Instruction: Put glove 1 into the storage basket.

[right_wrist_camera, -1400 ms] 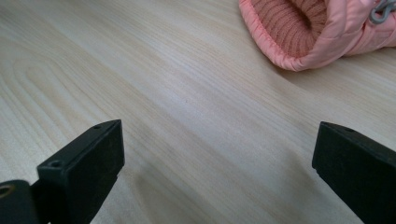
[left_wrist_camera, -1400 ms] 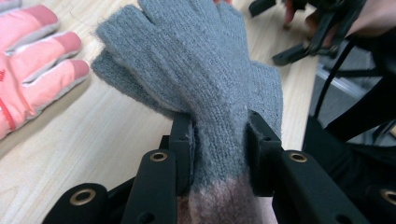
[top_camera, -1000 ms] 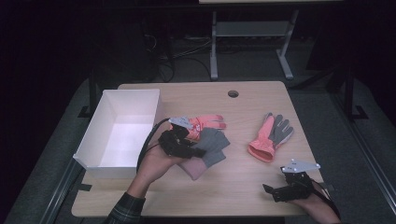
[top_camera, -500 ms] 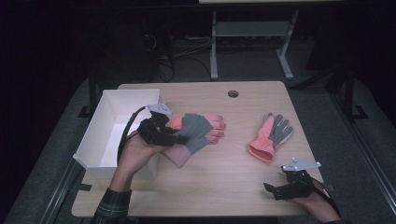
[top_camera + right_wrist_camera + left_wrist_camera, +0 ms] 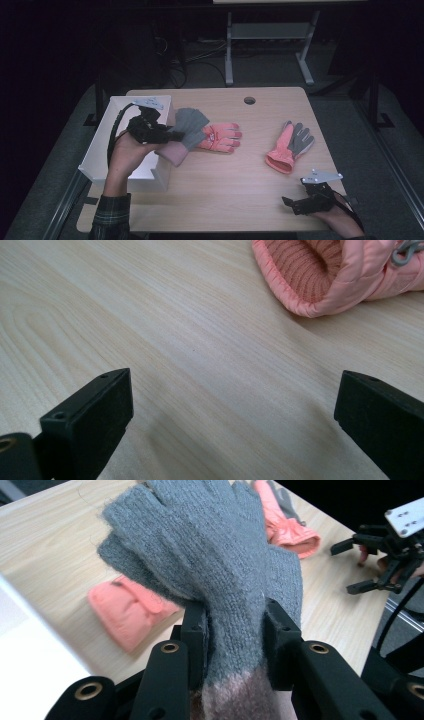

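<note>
We note the grey glove [image 5: 215, 565] pinched at its wrist between the left gripper [image 5: 172, 134] jaws, held above the counter [image 5: 230, 185] at the white box [image 5: 100, 160] right wall. A pink glove [image 5: 222, 137] lies just right; another [image 5: 290, 147] farther right. Right gripper [image 5: 295, 202], near right, jaws wide apart and empty.

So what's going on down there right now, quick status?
Left gripper shut on grey knit glove, lifted beside white box. Right gripper open, resting on table. Nothing in the way.
</note>
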The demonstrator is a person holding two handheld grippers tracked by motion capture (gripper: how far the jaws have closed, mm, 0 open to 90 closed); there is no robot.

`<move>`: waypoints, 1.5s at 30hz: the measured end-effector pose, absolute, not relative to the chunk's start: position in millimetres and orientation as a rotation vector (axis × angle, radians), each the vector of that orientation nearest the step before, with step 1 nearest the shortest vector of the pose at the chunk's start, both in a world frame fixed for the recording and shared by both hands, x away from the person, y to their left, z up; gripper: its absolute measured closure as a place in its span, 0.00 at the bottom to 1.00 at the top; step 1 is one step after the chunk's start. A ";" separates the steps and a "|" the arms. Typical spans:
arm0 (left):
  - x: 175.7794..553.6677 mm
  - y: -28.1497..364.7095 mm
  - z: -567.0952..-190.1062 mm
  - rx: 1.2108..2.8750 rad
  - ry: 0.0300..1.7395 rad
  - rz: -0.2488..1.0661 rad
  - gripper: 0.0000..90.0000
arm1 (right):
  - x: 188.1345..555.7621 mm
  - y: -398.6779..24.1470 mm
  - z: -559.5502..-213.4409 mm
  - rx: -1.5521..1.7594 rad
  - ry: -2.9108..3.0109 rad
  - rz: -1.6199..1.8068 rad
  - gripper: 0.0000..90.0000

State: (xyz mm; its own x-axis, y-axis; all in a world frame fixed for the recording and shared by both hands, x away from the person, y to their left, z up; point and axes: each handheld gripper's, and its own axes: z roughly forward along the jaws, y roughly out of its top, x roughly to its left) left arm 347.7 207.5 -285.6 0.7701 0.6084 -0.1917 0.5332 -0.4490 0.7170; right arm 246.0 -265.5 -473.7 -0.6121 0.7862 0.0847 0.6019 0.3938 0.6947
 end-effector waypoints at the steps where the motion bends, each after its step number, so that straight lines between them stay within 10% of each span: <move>1: 347.9 210.8 -285.3 2.140 0.859 0.123 0.76 | 246.1 -265.3 -473.7 1.225 2.396 1.030 0.02; 45: 390.8 326.2 -358.0 2.061 1.332 0.364 0.75 | 240.7 -269.3 -477.1 1.224 2.398 1.011 0.02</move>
State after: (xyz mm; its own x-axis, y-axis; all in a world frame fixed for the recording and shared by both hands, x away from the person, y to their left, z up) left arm 390.8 326.2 -358.0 0.4456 0.8883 -0.1114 0.7081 -0.2736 0.6510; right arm 240.7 -269.3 -477.1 -0.6090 0.7896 0.0755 0.6054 0.4012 0.6874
